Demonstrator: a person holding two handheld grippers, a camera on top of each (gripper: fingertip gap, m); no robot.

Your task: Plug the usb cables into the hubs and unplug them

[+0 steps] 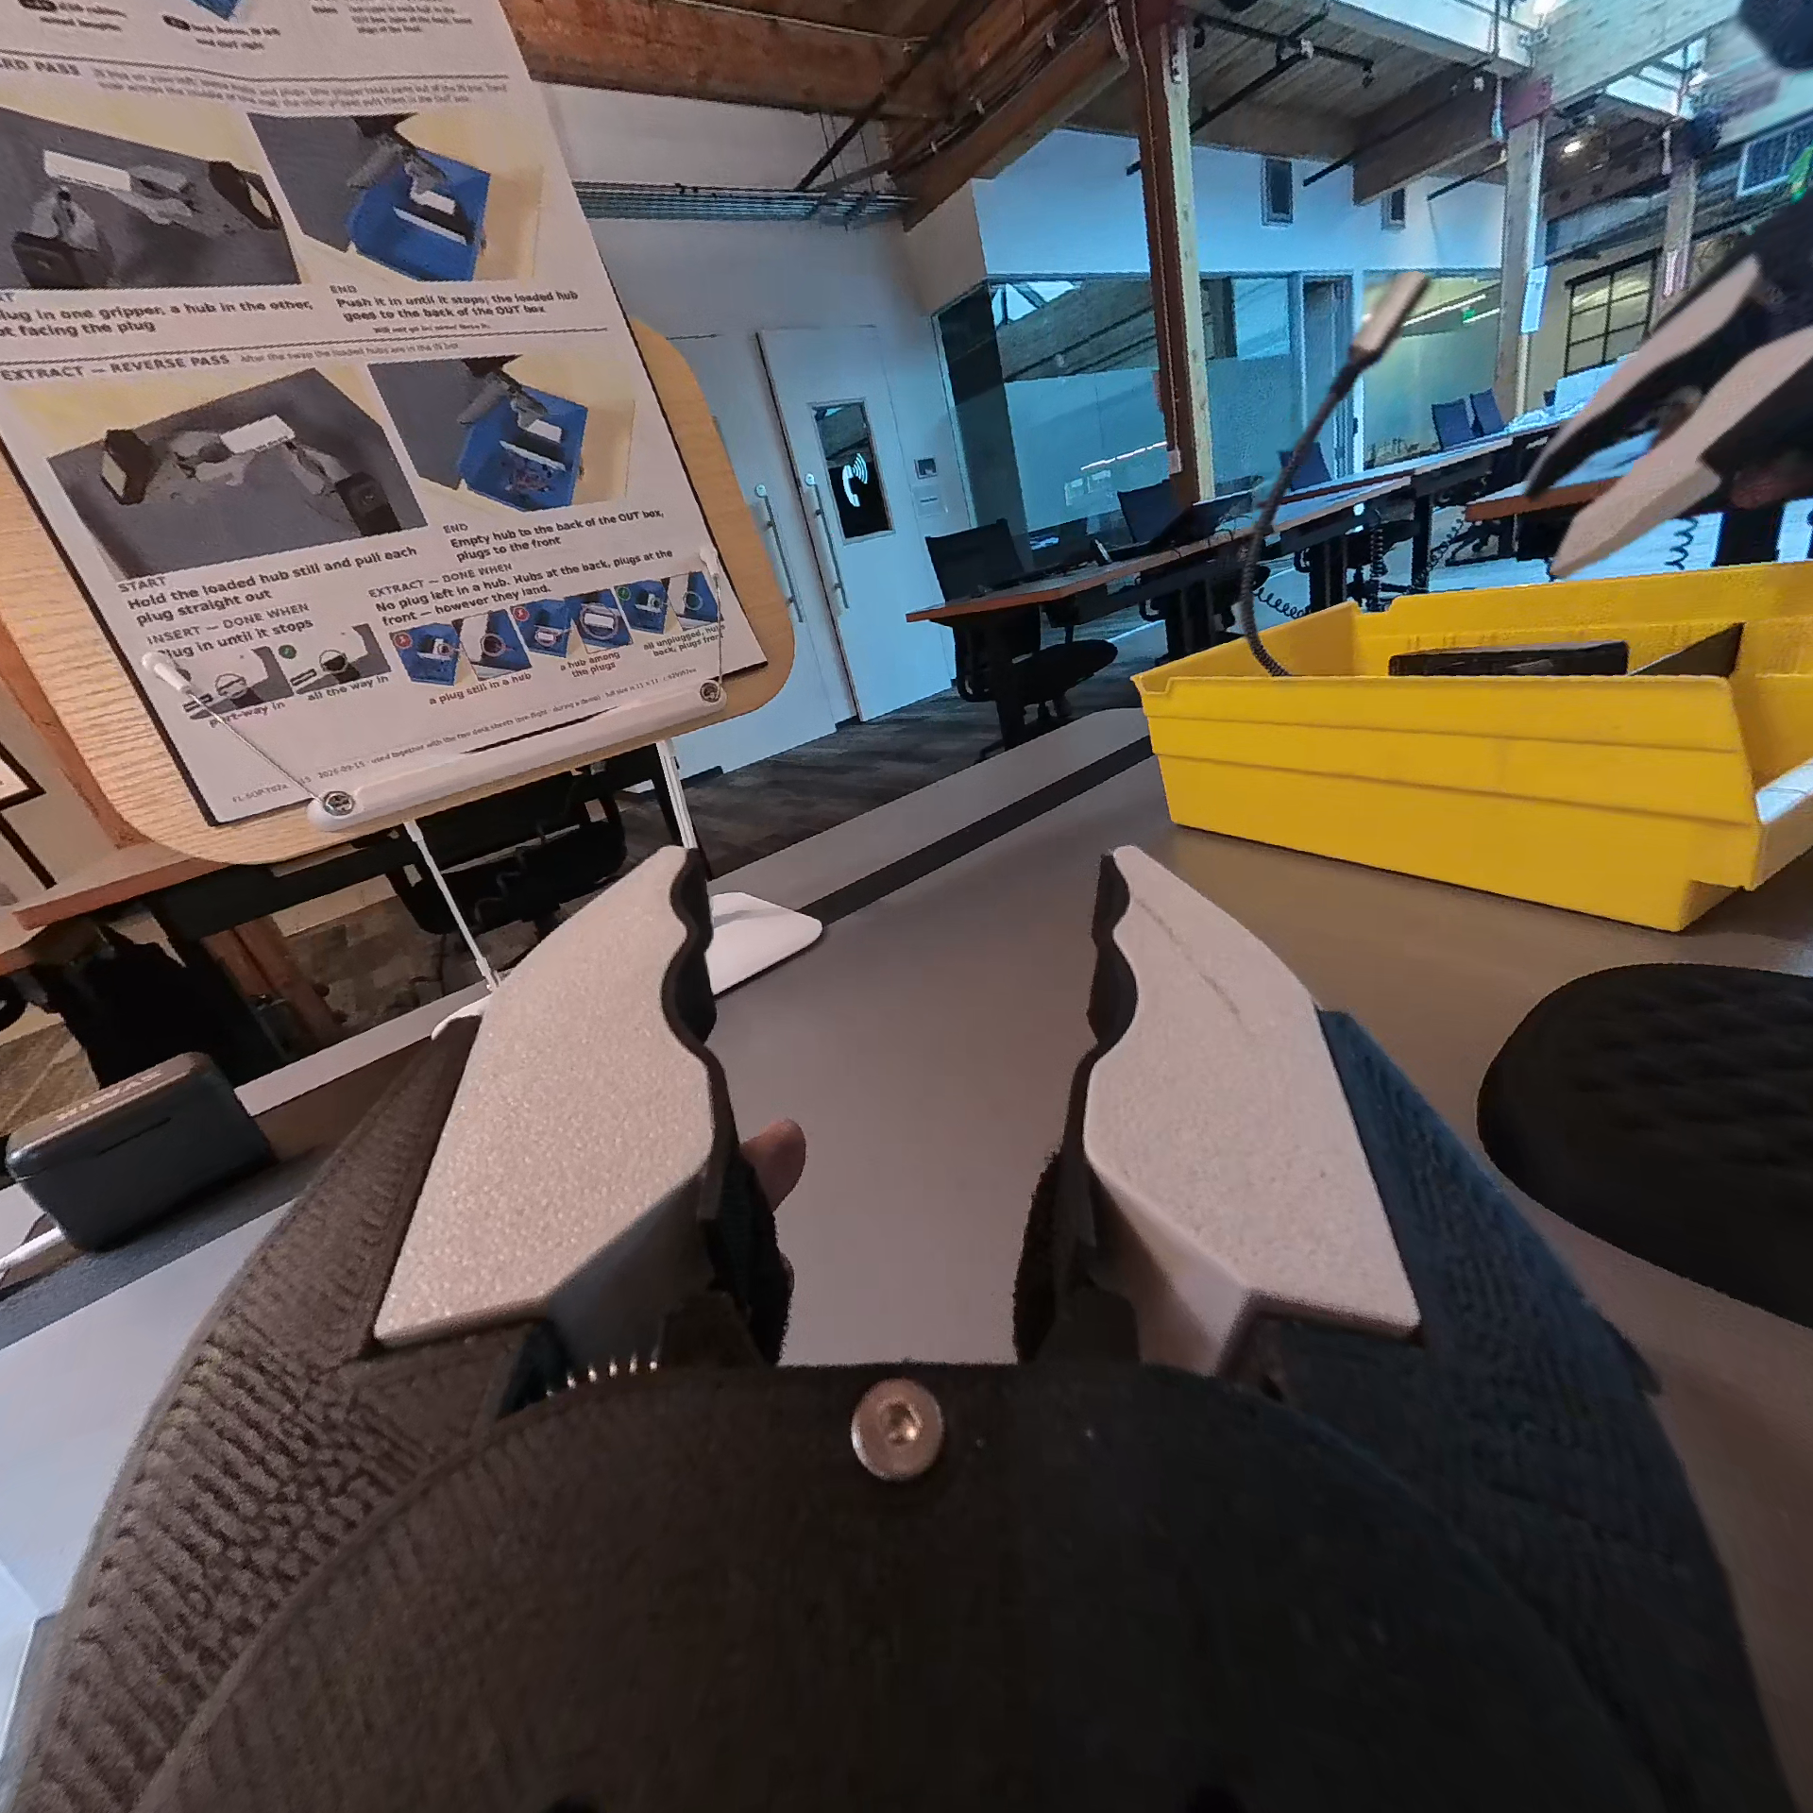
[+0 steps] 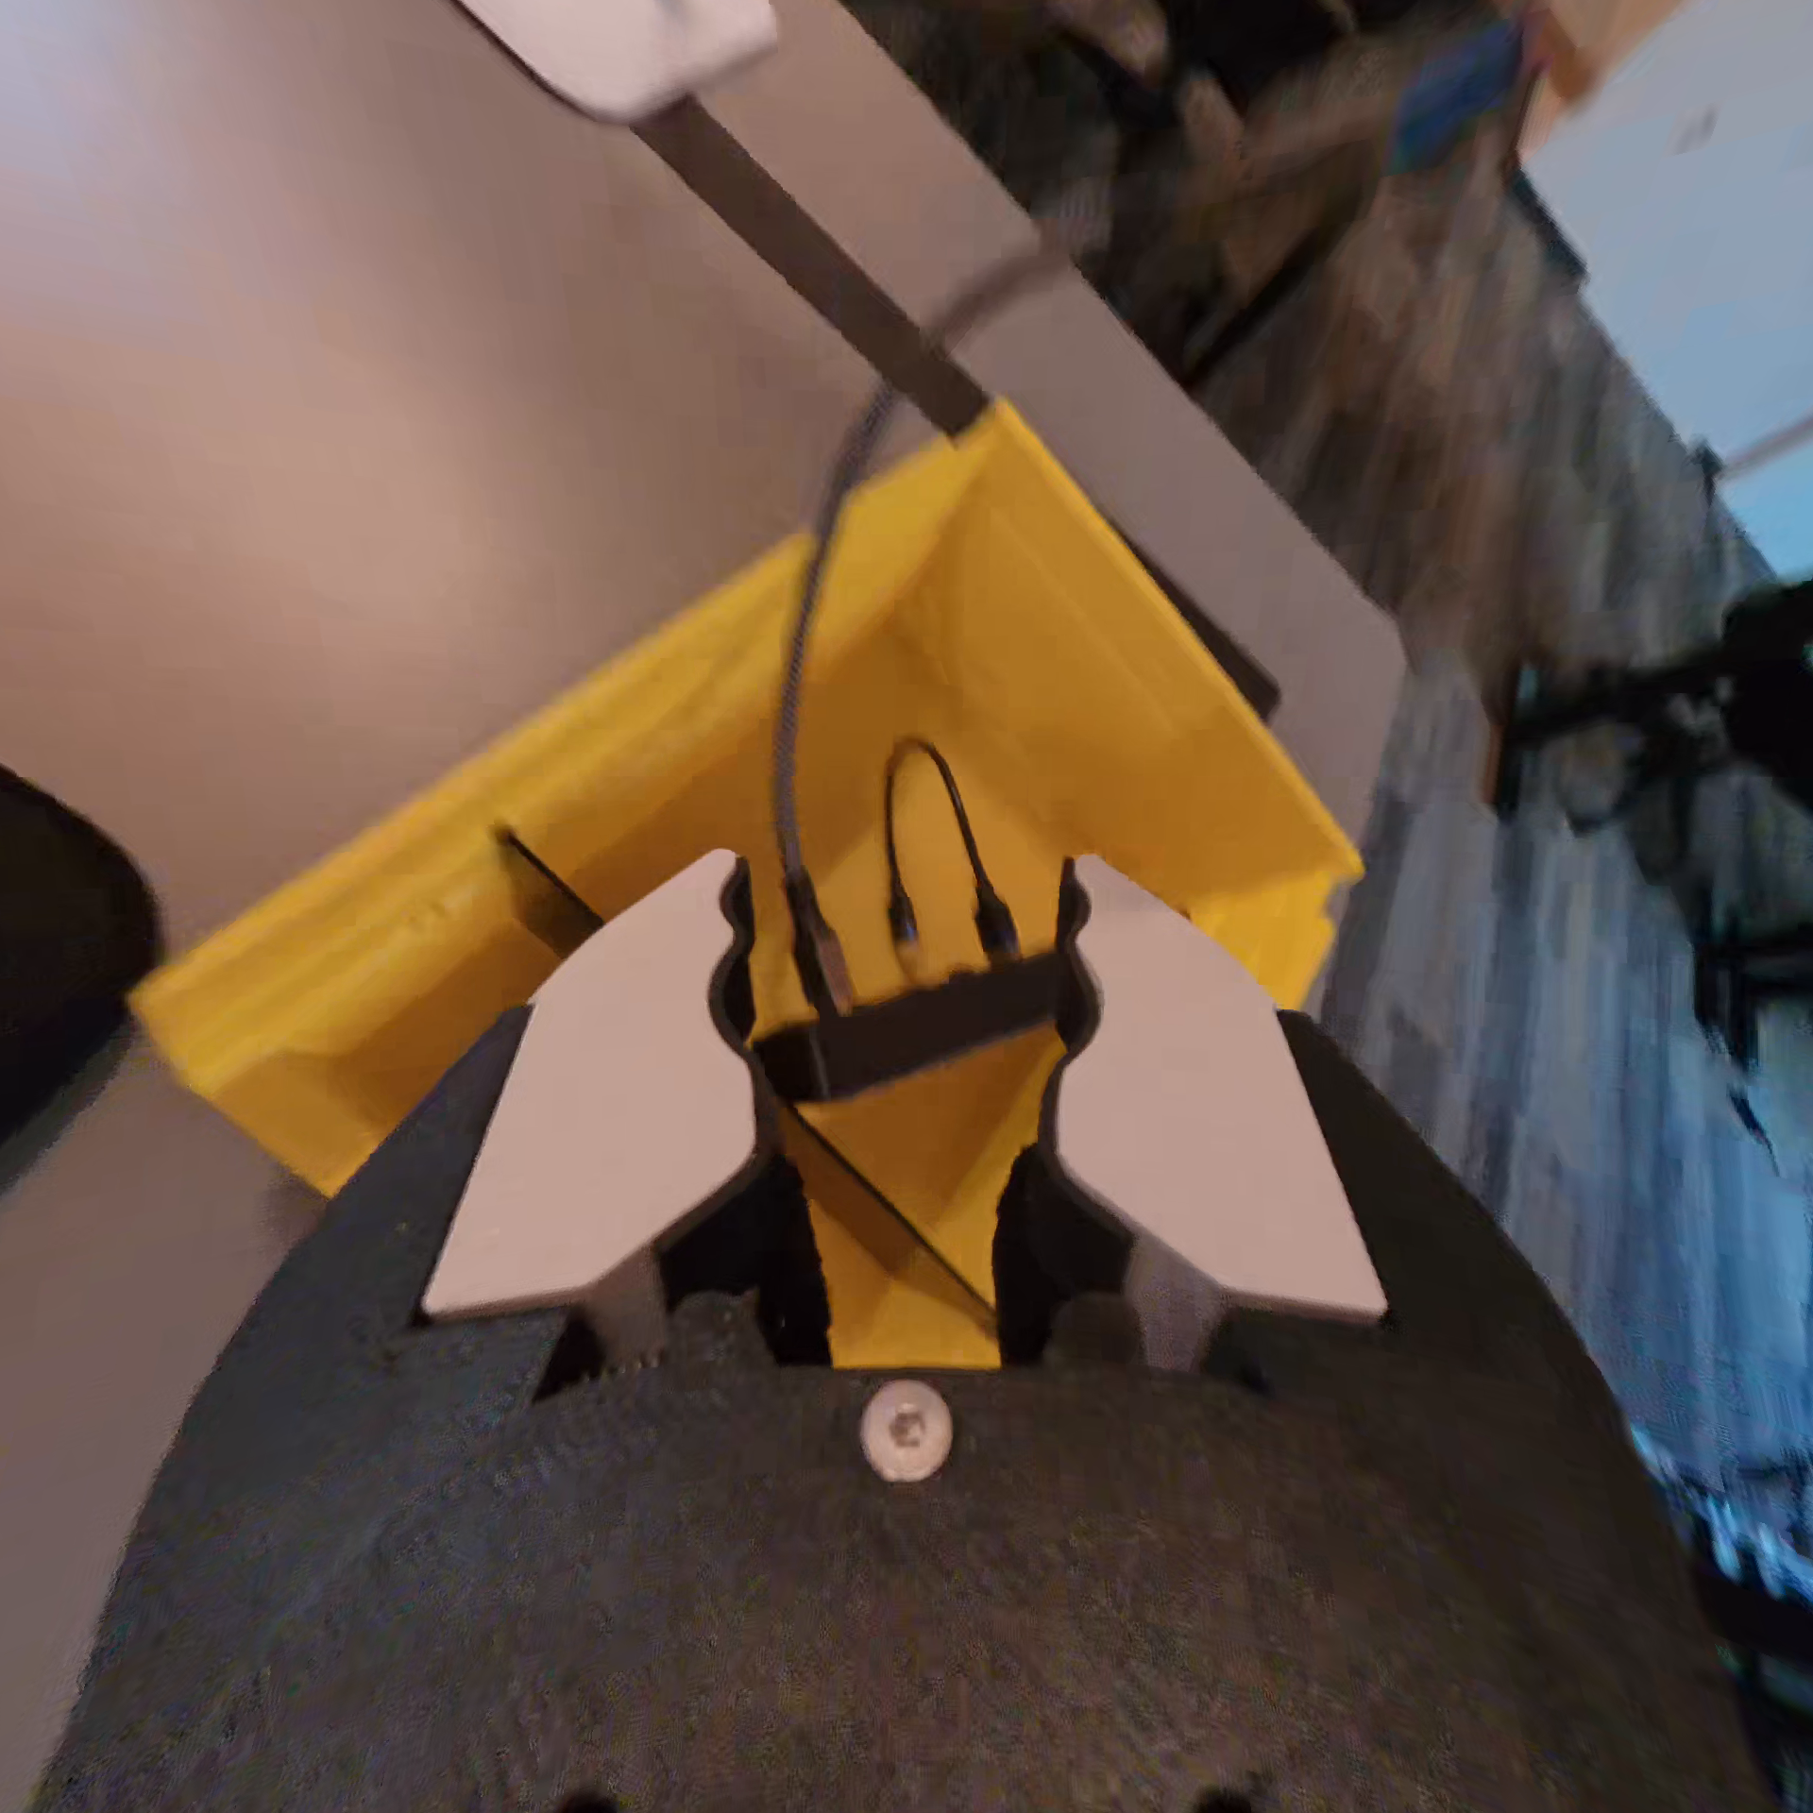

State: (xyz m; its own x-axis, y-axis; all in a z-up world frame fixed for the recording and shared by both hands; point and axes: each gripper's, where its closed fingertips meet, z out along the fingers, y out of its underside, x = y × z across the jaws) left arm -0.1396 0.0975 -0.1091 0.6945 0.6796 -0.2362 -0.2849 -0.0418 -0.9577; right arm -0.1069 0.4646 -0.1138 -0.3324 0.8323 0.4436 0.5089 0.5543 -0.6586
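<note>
My left gripper is open and empty, low over the grey table. A yellow bin stands to its right. A black hub lies in the bin. My right gripper hangs just above it, fingers apart. In the right wrist view the hub shows between the fingers of the right gripper, over the bin. A braided cable and a short black looped cable are plugged into it. The braided cable rises out of the bin, its silver plug free.
An instruction sheet on a wooden stand stands at the back left, on a white base. A dark grey box lies at the left. A black round pad lies in front of the bin. A black divider splits the bin. The white base is about 40 centimeters from my left fingertips and 45 centimeters from my right.
</note>
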